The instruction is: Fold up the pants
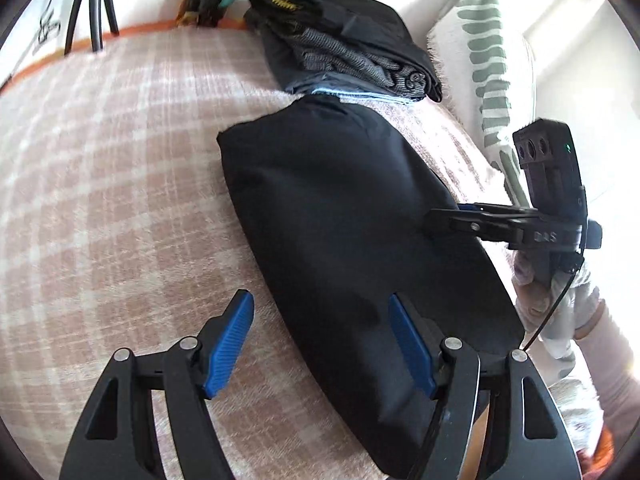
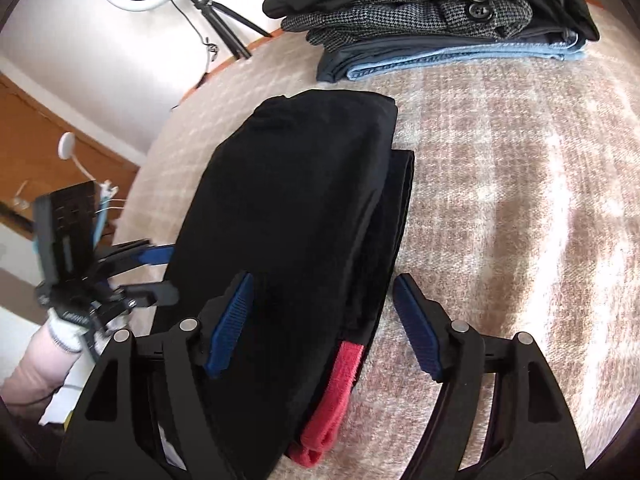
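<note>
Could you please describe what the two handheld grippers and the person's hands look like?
Both the left gripper and right gripper are black linkage frames with silver pivot pins and ribbed blue finger pads. A black cable trails the right one. Hands wear white gloves, pale pink sleeves.

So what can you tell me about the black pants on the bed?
The black pants are soft, dark cloth folded into a long bundle lying flat on the checked pink blanket. A red waistband strip pokes out at the near end. Both grippers are open around its edges. A stack of folded clothes sits just beyond it.

Black gripper (image 1: pixel 320 344) frames, blue ribbed pads (image 1: pixel 232 344), silver pivot pins; white gloves, pale pink sleeves.
</note>
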Tool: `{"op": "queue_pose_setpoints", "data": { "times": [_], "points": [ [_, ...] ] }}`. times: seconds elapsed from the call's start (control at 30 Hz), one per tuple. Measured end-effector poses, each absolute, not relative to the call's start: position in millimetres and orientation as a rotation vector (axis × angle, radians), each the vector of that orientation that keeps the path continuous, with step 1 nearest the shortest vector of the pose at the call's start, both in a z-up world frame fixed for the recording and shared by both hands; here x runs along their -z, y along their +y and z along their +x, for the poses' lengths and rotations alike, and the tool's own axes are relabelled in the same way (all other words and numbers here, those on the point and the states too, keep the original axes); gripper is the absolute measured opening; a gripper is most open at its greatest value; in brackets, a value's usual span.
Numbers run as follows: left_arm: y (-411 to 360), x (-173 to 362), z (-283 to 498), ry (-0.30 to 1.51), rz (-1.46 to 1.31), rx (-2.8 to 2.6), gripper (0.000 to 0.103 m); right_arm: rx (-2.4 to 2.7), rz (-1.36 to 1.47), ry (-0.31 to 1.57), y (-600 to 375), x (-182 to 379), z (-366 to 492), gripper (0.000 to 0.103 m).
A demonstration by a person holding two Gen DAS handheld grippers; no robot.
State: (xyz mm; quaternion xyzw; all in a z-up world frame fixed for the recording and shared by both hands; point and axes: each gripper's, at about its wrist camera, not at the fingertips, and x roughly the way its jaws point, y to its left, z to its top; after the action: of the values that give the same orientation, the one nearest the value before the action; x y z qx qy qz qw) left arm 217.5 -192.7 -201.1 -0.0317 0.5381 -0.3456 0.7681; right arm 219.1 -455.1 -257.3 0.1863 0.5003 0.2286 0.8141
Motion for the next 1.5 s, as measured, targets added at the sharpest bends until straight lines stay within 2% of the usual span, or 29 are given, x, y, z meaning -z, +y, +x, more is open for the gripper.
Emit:
{"op": "queue_pose_setpoints", "data": {
  "times": [0.27,0.37,0.43,0.53,0.63,0.7,0.77,0.93,1.0,1.17,1.5],
  "points": [
    [-205,215,228,1.177,-0.118,0.792,0.067,-0.598,0.501,0.991,-451,266,215,0.076],
    [-212,216,231,1.169,-0.116,0.798,0.062,-0.595,0.504,0.993,-446,267,218,0.063],
    [-217,216,233,1.164,-0.113,0.794,0.057,-0.574,0.516,1.001,-449,269,218,0.043],
    [-218,216,235,1.159,-0.126,0.785,0.045,-0.571,0.554,0.987,-453,268,215,0.032],
    [-213,214,236,1.148,-0.146,0.780,0.032,-0.564,0.514,0.975,-450,265,210,0.032],
    [-212,213,236,1.143,-0.147,0.782,0.032,-0.540,0.528,1.013,-450,272,215,0.041],
    [-211,213,235,1.141,-0.147,0.784,0.029,-0.538,0.573,1.001,-452,273,217,0.042],
    [-213,213,235,1.132,-0.131,0.771,0.025,-0.507,0.486,0.964,-437,251,207,0.020],
    [-210,208,232,1.114,-0.137,0.774,0.020,-0.517,0.493,0.934,-437,239,202,0.017],
    [-205,189,225,1.050,-0.134,0.797,0.011,-0.497,0.412,0.879,-424,206,192,0.014],
    [-206,125,228,0.874,-0.104,0.820,0.007,-0.470,0.372,0.732,-436,135,194,0.013]
  ]
}}
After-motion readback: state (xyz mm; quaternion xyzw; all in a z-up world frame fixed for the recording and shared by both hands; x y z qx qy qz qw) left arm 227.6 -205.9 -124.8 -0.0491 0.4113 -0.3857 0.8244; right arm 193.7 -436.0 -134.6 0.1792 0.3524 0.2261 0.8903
